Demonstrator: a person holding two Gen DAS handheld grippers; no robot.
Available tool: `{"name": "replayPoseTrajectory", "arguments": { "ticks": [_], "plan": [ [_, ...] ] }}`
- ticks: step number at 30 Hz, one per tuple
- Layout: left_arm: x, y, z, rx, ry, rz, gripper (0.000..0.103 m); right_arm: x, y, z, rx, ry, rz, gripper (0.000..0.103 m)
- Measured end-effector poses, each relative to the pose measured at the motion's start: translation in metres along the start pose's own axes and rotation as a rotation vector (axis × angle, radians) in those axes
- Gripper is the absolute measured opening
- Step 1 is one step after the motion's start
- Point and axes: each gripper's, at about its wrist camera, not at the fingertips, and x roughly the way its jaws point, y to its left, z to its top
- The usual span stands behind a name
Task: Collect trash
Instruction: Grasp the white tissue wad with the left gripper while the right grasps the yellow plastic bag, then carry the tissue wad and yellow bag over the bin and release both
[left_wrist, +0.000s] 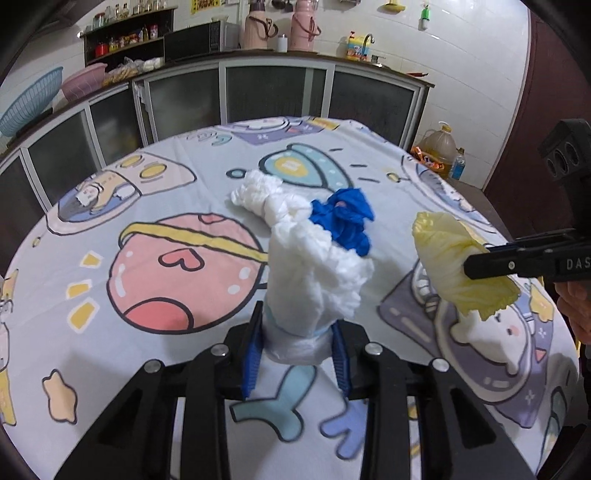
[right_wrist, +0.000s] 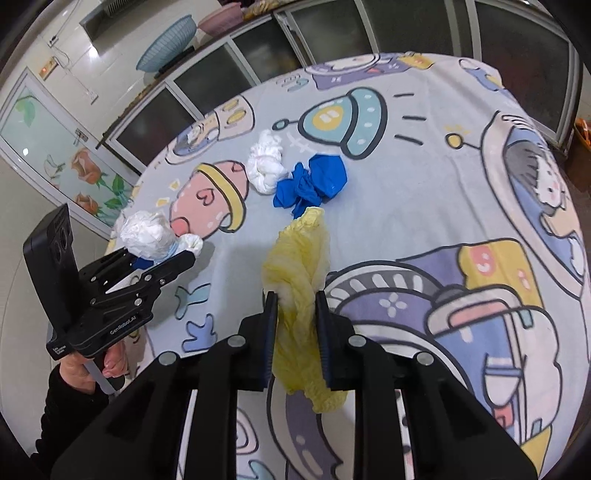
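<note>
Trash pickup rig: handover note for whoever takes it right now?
Left claw: shut on a white crumpled wad, lifted off the table.
Right claw: shut on a yellow leafy scrap, also lifted.
Still on the cartoon tablecloth: a second white wad and a blue crumpled glove, touching each other near the middle.
Done: two pieces picked up. Left: drop both, then collect the remaining two. No bin visible in either view.

Both the left gripper (left_wrist: 297, 354) and right gripper (right_wrist: 295, 332) angle downward, jaws clamped on held wads.
</note>
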Motion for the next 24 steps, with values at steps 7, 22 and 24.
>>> {"name": "replayPoseTrajectory", "arguments": {
  "ticks": [7, 22, 24],
  "plan": [
    [-0.031, -0.024, -0.005, -0.001, -0.04, 0.008, 0.03, -0.041, -0.007, -0.018, 0.01, -0.05, 0.003, 0.02],
    [-0.057, -0.1, -0.029, 0.011, -0.086, -0.07, 0.031, -0.116, -0.055, -0.082, 0.089, -0.129, -0.01, 0.02],
    [-0.058, -0.115, -0.031, 0.025, -0.088, -0.089, 0.031, -0.126, -0.064, -0.091, 0.103, -0.139, -0.012, 0.02]
  ]
}}
